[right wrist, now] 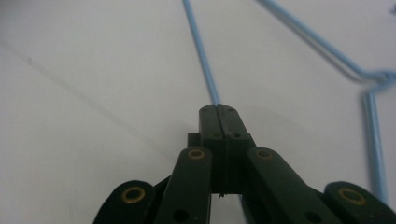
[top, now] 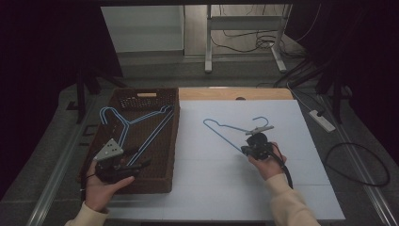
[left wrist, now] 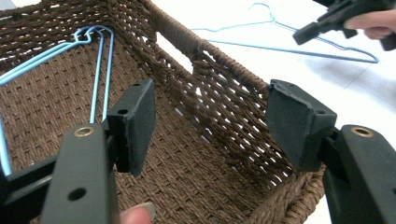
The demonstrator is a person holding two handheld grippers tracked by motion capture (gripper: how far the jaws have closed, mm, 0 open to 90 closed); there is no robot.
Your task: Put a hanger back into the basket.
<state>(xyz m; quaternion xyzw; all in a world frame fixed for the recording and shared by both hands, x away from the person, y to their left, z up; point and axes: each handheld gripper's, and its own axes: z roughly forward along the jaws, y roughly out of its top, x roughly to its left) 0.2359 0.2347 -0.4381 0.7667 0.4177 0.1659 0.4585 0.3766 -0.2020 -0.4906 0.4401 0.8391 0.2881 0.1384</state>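
A brown wicker basket (top: 175,141) stands at the left of the white table, with two or three blue wire hangers (top: 141,122) lying inside it. My left gripper (top: 140,159) hovers open over the basket's near right corner. In the left gripper view the gripper (left wrist: 210,107) has nothing between its pads, facing the basket's wall (left wrist: 224,93) and the hangers (left wrist: 100,60). Another blue hanger (top: 226,129) lies on the table. My right gripper (top: 245,149) is shut on one of its wires. The right gripper view shows the gripper (right wrist: 218,109) closed on that thin wire (right wrist: 201,56).
The white tabletop (top: 211,188) has free room in front of and to the right of the hanger. A wooden strip (top: 235,93) runs along the far edge. A power strip (top: 322,120) and a cable loop (top: 357,165) lie on the floor at the right.
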